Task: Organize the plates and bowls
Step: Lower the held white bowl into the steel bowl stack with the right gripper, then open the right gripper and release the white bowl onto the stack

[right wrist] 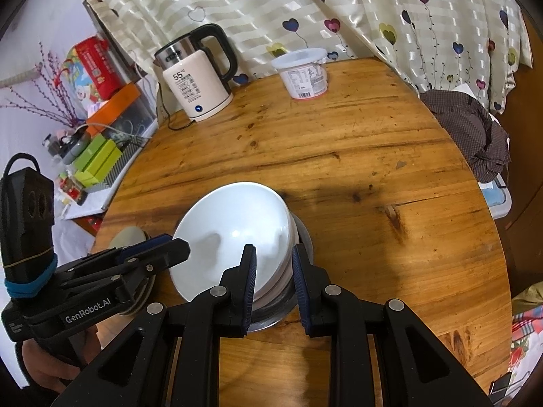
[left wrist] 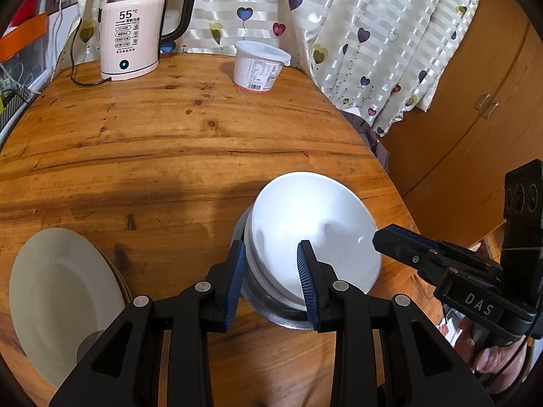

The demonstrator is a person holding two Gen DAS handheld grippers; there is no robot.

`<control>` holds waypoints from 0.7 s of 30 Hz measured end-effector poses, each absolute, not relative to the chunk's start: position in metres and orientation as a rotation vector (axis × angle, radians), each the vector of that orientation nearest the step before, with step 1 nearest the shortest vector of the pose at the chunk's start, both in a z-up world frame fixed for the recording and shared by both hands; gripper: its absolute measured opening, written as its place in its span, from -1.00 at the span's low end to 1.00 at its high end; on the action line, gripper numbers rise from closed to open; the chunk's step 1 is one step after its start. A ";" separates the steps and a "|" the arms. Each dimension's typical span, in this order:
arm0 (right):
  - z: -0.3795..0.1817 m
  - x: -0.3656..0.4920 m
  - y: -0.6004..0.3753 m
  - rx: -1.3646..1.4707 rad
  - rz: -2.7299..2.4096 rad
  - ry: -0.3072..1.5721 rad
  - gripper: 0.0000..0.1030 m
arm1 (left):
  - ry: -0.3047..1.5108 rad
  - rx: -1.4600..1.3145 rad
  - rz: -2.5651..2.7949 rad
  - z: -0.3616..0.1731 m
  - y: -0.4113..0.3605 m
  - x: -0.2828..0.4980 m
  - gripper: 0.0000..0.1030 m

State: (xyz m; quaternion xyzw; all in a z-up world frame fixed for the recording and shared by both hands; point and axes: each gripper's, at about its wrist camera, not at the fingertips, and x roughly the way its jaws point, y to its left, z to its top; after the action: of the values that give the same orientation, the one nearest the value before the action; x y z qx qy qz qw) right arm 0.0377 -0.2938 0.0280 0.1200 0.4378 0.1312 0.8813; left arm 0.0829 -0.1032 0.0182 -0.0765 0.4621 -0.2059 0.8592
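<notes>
A white bowl [left wrist: 315, 224] tilts on a stack of bowls sitting in a metal dish [left wrist: 271, 308] on the round wooden table. My left gripper [left wrist: 271, 271] is open, its fingers straddling the near rim of the stack. My right gripper [right wrist: 273, 271] is open, its fingers on either side of the white bowl [right wrist: 234, 234] rim at the opposite side. The right gripper also shows in the left wrist view [left wrist: 383, 237], and the left gripper shows in the right wrist view [right wrist: 176, 244]. A stack of cream plates [left wrist: 61, 302] lies to the left.
A white electric kettle [left wrist: 130, 34] with its cord and a white plastic tub [left wrist: 259, 66] stand at the table's far edge before a heart-print curtain. A checked cloth [right wrist: 475, 135] lies off the table's right edge. Shelves with boxes [right wrist: 98, 156] stand at left.
</notes>
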 end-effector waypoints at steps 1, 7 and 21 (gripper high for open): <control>0.028 0.037 -0.295 0.253 0.273 0.910 -0.57 | 0.969 -0.163 -0.431 0.017 -0.102 0.082 -0.38; 0.029 0.035 -0.300 0.264 0.273 0.900 -0.57 | 0.955 -0.179 -0.416 0.017 -0.094 0.080 -0.38; 0.028 0.029 -0.308 0.283 0.294 0.893 -0.57 | 0.946 -0.205 -0.421 0.013 -0.085 0.076 -0.38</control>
State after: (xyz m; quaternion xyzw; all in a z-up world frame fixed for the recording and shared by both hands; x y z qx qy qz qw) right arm 0.0290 -0.3082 0.0284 0.1358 0.4289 0.1412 0.8819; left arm 0.0756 -0.0851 0.0133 -0.0979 0.4512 -0.2010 0.8640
